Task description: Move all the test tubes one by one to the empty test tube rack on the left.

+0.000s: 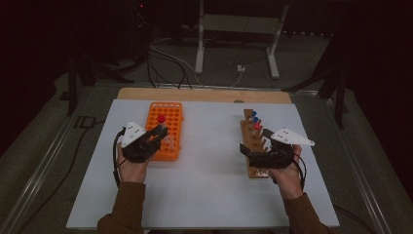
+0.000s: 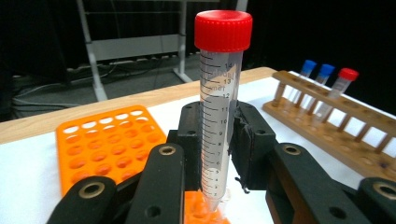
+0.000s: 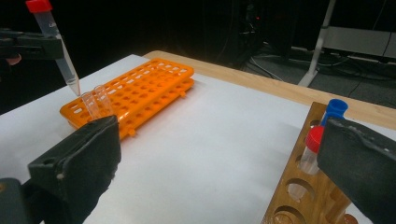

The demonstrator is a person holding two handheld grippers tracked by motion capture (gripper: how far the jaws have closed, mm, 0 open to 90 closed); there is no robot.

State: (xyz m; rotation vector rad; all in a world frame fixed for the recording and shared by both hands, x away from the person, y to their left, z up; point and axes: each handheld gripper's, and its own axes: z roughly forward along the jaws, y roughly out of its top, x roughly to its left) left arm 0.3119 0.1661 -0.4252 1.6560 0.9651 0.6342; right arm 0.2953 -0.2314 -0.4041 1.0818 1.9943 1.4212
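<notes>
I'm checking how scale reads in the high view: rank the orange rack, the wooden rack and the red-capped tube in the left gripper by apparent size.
1. orange rack, broadest.
2. wooden rack, about as long but narrower; close call.
3. red-capped tube, held in the left gripper, far smallest.

We see a clear plastic conical-bottomed tube with a red screw cap (image 2: 219, 112) standing upright, printed with black graduation marks up its side and empty as far as we can tell. Its pointed tip hangs just over the near end of an orange plastic rack pierced with rows of round holes (image 2: 109, 147) (the tip is not yet down in a hole). The rack lies flat on the white tabletop sheet, toward its left edge and closer to the far edge than the near one. We also make out an uncapped clear tube (image 3: 95, 105) standing tilted in the rack's near end.
</notes>
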